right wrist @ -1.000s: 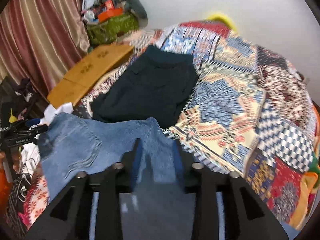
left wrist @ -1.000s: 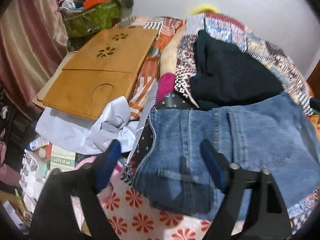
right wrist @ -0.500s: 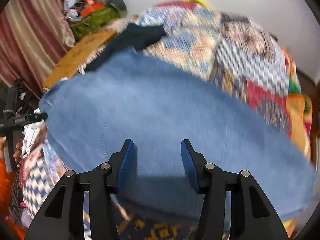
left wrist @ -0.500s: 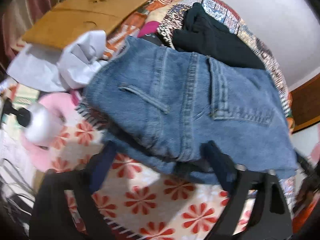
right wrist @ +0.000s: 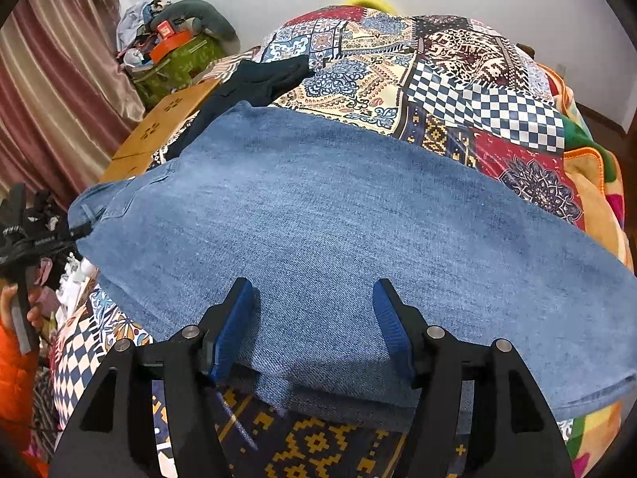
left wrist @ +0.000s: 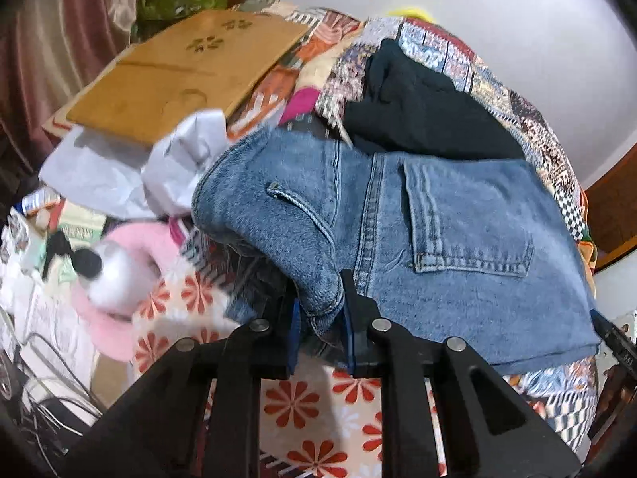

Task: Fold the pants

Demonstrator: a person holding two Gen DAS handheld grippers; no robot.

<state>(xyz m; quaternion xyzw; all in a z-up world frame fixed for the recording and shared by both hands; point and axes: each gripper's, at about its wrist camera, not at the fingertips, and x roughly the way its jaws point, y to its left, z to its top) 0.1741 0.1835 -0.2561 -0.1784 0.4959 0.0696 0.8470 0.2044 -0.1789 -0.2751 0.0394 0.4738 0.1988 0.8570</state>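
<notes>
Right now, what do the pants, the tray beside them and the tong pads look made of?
Jeans: blue denim, matte, faded; twill weave and stitched pocket seams show. Lap tray: light wood, possibly bamboo, smooth satin face with flower cut-outs. Left tongs pads: blue ribbed, likely rubber or plastic, on black arms.

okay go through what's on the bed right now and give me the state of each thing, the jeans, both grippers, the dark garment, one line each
Jeans: folded over, lying on the patchwork bedspread, waistband end pinched.
Left gripper: jaws just closed, clamped on bunched denim at the waistband.
Right gripper: jaws just opened, pads apart over the jeans, not pressing them.
Dark garment: lying loosely folded beyond the jeans, untouched.
Wooden lap tray: lying flat at the bed's edge.
</notes>
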